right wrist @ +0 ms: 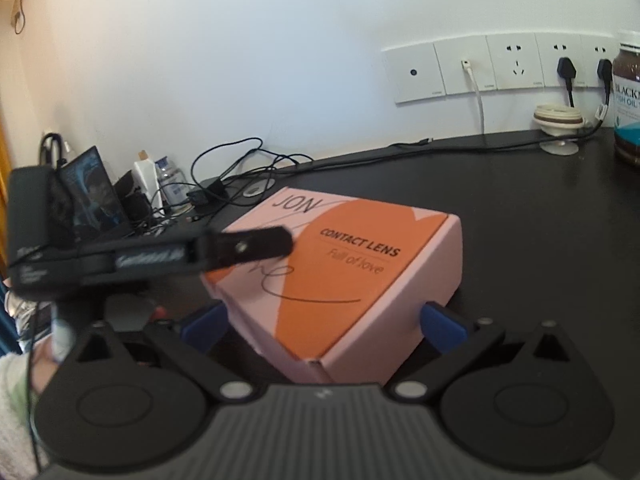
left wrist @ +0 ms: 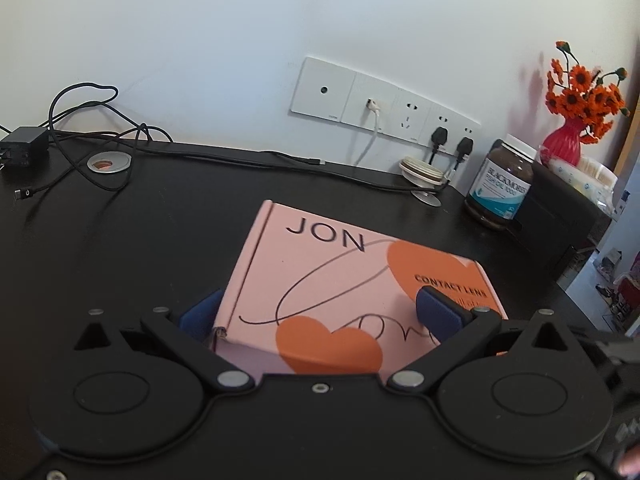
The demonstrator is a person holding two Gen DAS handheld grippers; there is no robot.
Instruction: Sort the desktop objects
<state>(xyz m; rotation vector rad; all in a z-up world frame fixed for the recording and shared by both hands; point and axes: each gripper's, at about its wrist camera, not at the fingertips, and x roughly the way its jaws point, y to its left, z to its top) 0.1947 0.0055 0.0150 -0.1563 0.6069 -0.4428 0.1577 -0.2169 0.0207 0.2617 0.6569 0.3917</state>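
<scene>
Left wrist view shows, from left to right, a black power adapter point(left wrist: 22, 146) with loose black cables point(left wrist: 100, 120) at the far left of the black table point(left wrist: 120, 240), then a round metal cable hole point(left wrist: 109, 163), then the pink contact lens box point(left wrist: 320, 280) lying flat in the middle. The left hand-held gripper point(left wrist: 320, 314) is spread wide around the near end of this box: its left blue finger is just beside the box's left edge, and its right blue finger lies over the top face near the orange heart. Farther right stand a white wall socket panel point(left wrist: 384, 104), a small white round holder point(left wrist: 422, 170), a brown supplement jar point(left wrist: 502, 186) and a red vase with orange flowers point(left wrist: 566, 142). In the right wrist view I see at the left some bottles and a dark picture card point(right wrist: 94, 188) near the wall, and the black body of the other tool reaching over the box point(right wrist: 360, 280). The right hand-held gripper point(right wrist: 324, 324) is also spread open, one blue finger on each side of the box's near corner; I cannot tell if they touch it. The jar point(right wrist: 626, 100) stands at the far right.
</scene>
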